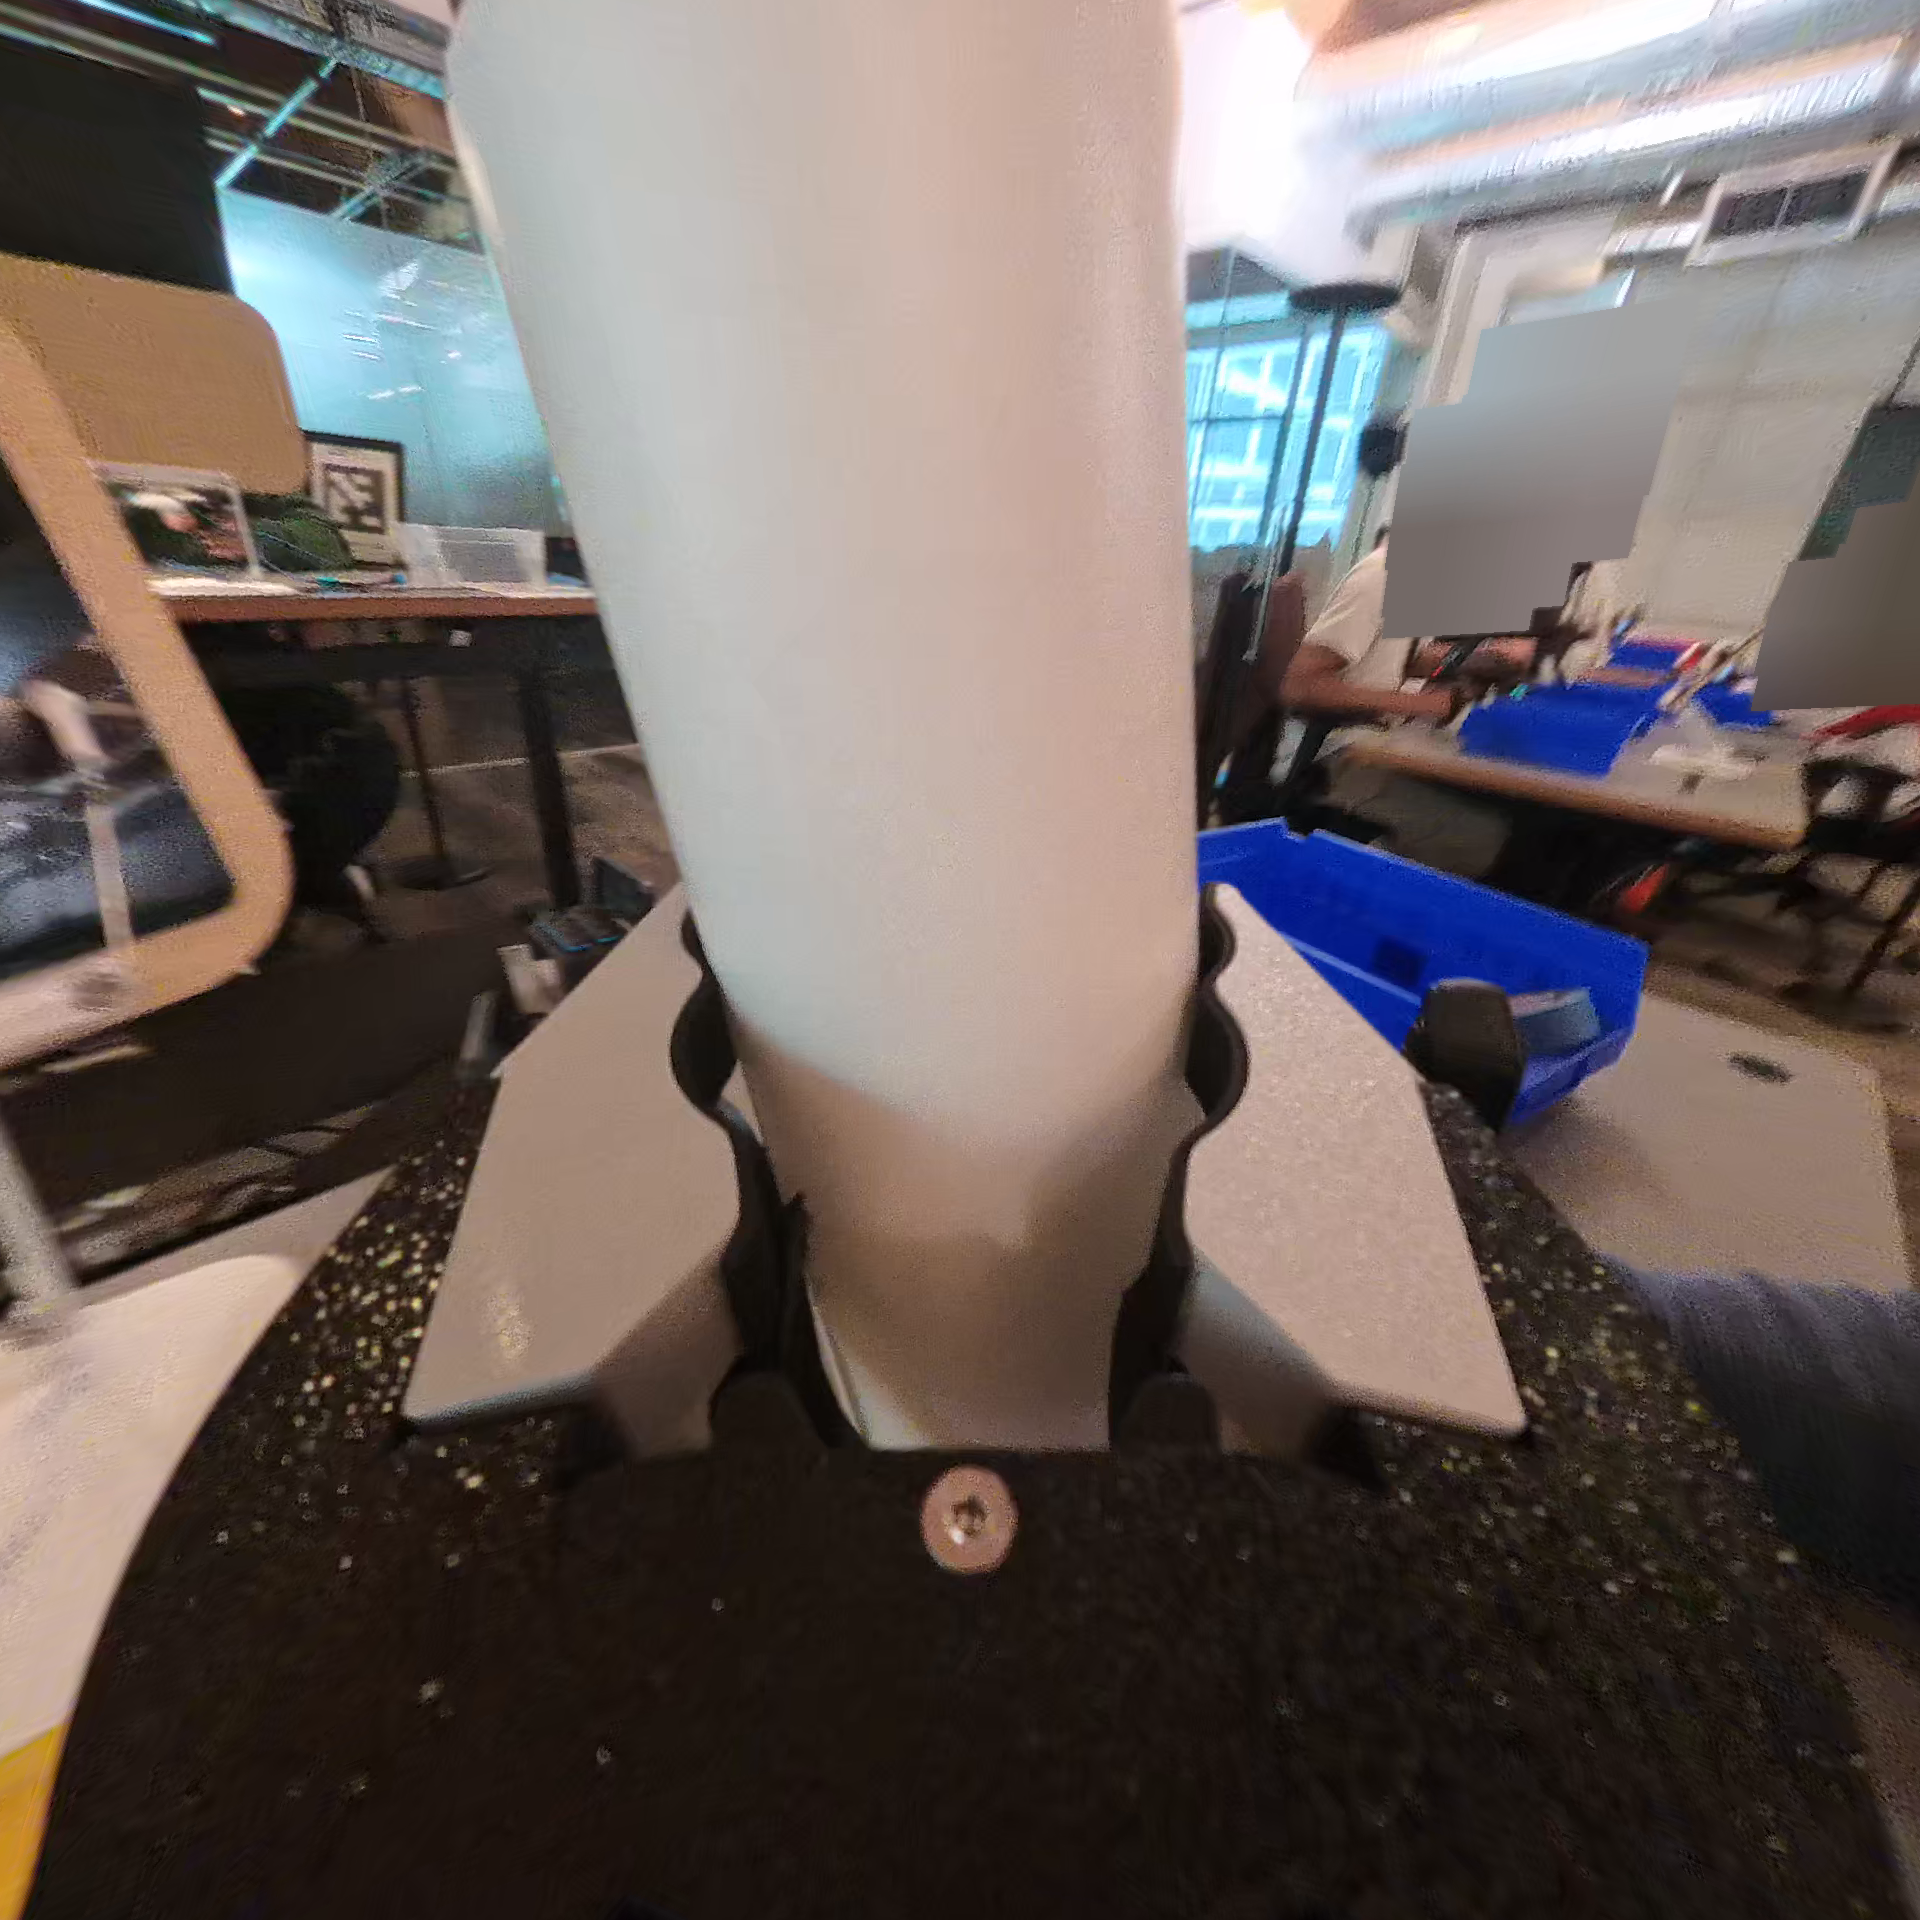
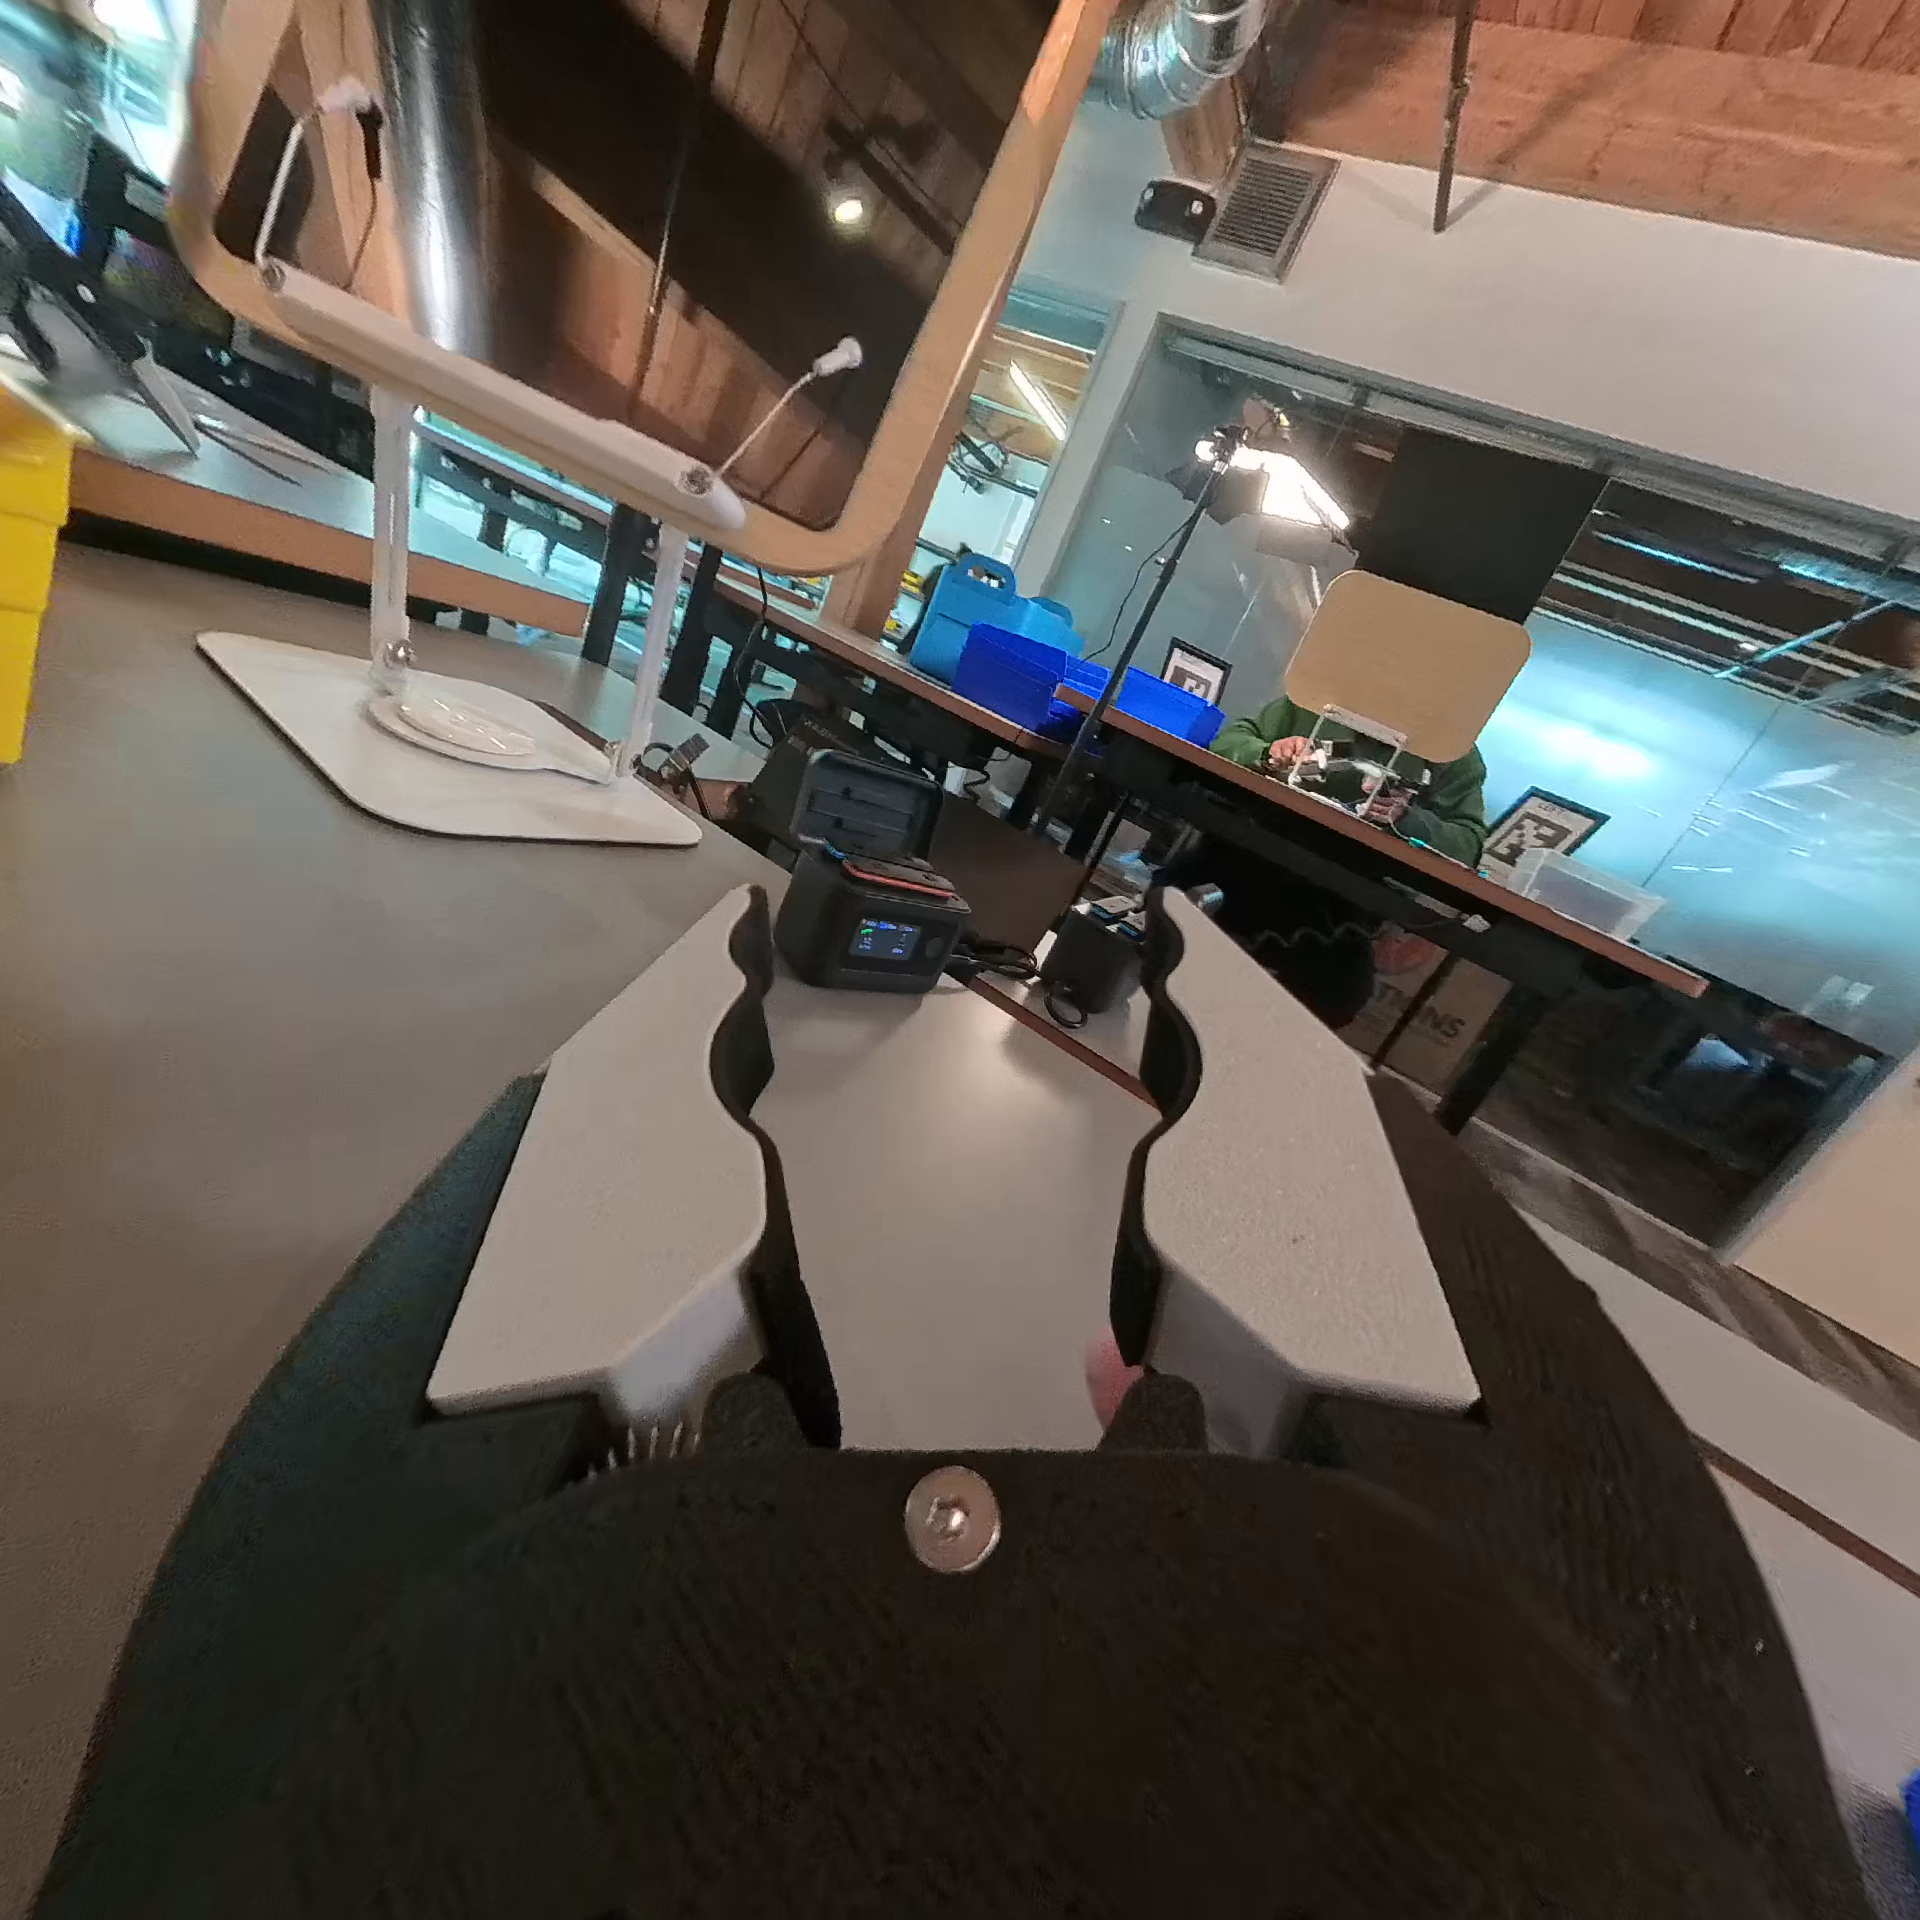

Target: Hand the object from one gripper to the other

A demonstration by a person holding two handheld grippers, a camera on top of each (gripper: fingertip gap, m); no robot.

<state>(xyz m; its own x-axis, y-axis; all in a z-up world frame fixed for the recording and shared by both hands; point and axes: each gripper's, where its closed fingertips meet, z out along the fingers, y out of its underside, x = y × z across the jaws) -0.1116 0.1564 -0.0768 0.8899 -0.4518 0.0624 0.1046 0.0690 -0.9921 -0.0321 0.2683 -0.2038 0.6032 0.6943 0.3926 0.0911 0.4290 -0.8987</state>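
Observation:
In the left wrist view a large smooth white cylindrical object stands up between the two grey fingers and runs out of the top of the frame. My left gripper is shut on its lower part, the black pads pressed against both sides. In the right wrist view my right gripper is open and empty, held low over a grey table. The white object does not show in the right wrist view. A dark rounded part at the right of the left wrist view may be the other gripper.
A blue bin sits right of the left gripper. A mirror on a white stand and black battery chargers stand ahead of the right gripper. A yellow box is far left. People sit at far tables. Some 20 cm of space lies between my two pairs of fingers.

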